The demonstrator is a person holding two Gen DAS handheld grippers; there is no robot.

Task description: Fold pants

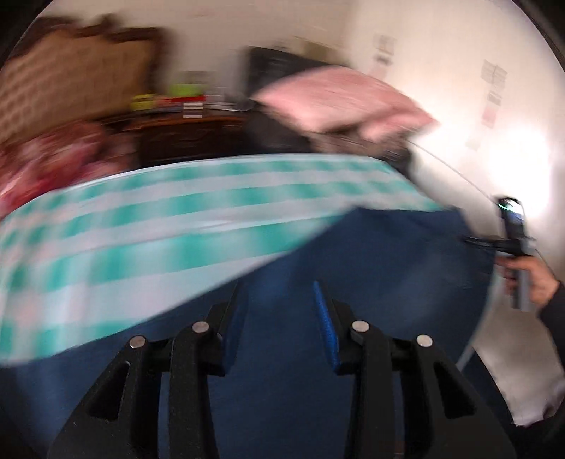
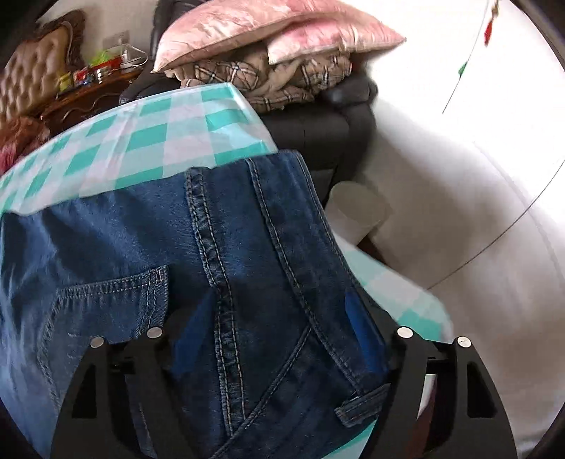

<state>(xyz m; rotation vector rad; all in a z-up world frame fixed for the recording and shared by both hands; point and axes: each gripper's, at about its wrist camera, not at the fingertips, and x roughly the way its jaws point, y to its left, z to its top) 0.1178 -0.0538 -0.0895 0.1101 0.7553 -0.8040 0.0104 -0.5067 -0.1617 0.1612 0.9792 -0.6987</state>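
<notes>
Dark blue jeans (image 2: 247, 247) lie on a table with a teal-and-white checked cloth (image 2: 148, 141). Their waistband, back pocket and centre seam fill the right wrist view. My right gripper (image 2: 282, 300) stands wide over the waist end, its blue pads (image 2: 363, 325) on either side of the denim, and I see no pad pressing on it. It also shows at the far right, in a hand, as the right gripper (image 1: 476, 243) at the jeans' edge. In the blurred left wrist view my left gripper (image 1: 277, 287) hovers over the flat jeans (image 1: 388, 254), pads apart.
Pink pillows (image 2: 275, 28) and a plaid blanket (image 2: 268, 77) are piled on a dark armchair (image 2: 317, 127) behind the table. A pale cup (image 2: 356, 208) stands beside the table's right edge. A wooden dresser (image 2: 88, 95) with small items is at the back left.
</notes>
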